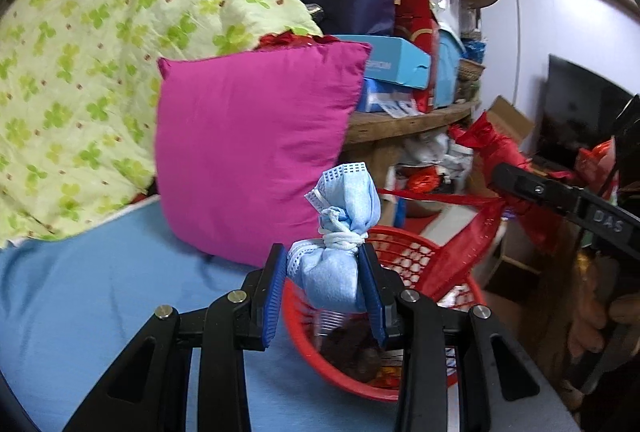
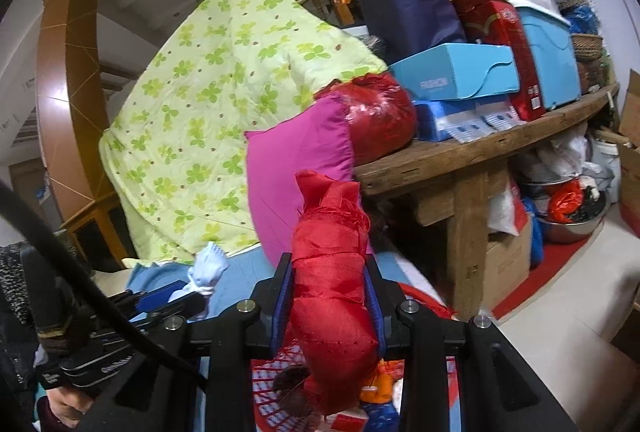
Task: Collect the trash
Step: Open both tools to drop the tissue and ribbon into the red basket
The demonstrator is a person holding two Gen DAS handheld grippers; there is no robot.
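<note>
My left gripper (image 1: 325,268) is shut on a rolled, knotted blue face mask (image 1: 340,264) and holds it just above the near rim of a red plastic basket (image 1: 404,256) that holds dark scraps. My right gripper (image 2: 330,282) is shut on a wrapped red cloth bundle (image 2: 334,296), held over the same basket (image 2: 272,384). The bundle also shows at the right in the left wrist view (image 1: 496,152). The mask and left gripper show at the lower left in the right wrist view (image 2: 208,268).
The basket sits on a blue sheet (image 1: 100,296). A magenta pillow (image 1: 252,148) and a green clover quilt (image 1: 80,52) lie behind. A wooden table (image 2: 472,148) piled with boxes and bags stands to the right, with clutter and a metal bowl (image 2: 572,228) beneath.
</note>
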